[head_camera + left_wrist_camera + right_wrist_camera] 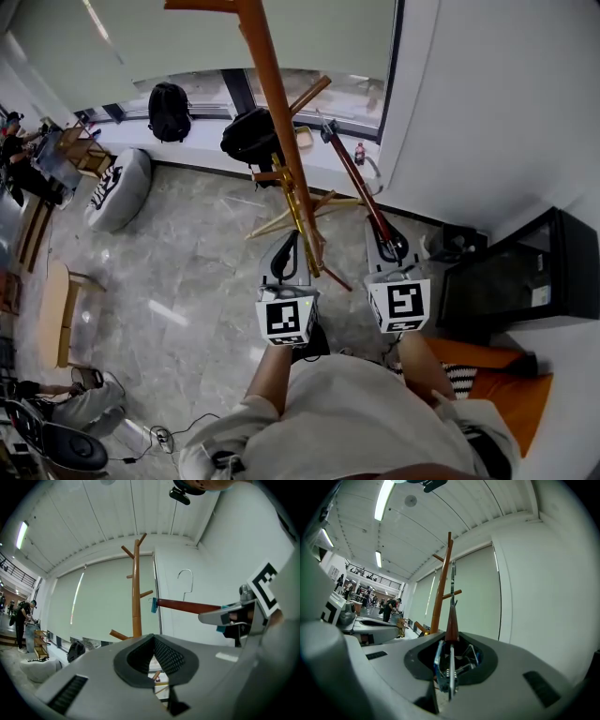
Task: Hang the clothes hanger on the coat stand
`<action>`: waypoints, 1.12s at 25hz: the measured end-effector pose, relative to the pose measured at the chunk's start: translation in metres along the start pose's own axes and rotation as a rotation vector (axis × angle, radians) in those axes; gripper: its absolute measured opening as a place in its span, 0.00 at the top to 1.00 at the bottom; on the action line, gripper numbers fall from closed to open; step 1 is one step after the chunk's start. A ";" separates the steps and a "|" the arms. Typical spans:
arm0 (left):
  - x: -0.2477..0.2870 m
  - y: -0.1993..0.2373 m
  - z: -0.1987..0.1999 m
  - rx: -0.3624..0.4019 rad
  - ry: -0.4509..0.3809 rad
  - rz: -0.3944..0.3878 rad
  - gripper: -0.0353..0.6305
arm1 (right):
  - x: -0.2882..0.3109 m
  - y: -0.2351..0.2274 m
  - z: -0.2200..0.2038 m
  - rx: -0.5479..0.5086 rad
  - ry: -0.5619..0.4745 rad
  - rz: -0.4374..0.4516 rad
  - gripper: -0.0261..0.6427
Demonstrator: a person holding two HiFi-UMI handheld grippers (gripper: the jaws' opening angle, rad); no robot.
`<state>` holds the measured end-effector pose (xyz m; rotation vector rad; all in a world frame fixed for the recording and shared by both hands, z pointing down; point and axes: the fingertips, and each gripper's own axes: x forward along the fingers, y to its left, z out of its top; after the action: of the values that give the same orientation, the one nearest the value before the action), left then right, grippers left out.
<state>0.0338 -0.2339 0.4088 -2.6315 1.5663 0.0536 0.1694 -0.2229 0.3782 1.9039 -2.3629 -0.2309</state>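
Note:
The wooden coat stand (281,122) rises in front of me, its pegs branching off the pole. It also shows in the left gripper view (137,592) and in the right gripper view (442,588). My right gripper (389,246) is shut on one end of a dark red wooden clothes hanger (356,173), which points up and away, just right of the pole. The hanger (187,606) has blue clips and a metal hook (186,578). Its clip end sits between the right jaws (450,653). My left gripper (287,251) is shut and empty, close beside the pole's lower part.
Two black backpacks (170,111) (248,136) lie on the window sill behind the stand. A white beanbag (117,187) sits at the left, a black cabinet (511,277) at the right, an orange seat (497,375) near me. People stand at the far left.

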 end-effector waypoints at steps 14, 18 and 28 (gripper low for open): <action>0.051 0.051 0.011 0.003 -0.021 0.021 0.94 | 0.081 -0.006 0.022 -0.050 -0.003 0.004 0.89; 0.060 0.062 0.014 0.010 -0.035 0.019 0.93 | 0.097 -0.006 0.026 -0.062 0.001 0.000 0.89; 0.072 0.093 0.019 0.001 -0.050 0.051 0.93 | 0.135 0.001 0.027 -0.088 0.026 0.018 0.89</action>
<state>-0.0131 -0.3395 0.3804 -2.5680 1.6163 0.1208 0.1352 -0.3534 0.3489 1.8343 -2.3120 -0.3015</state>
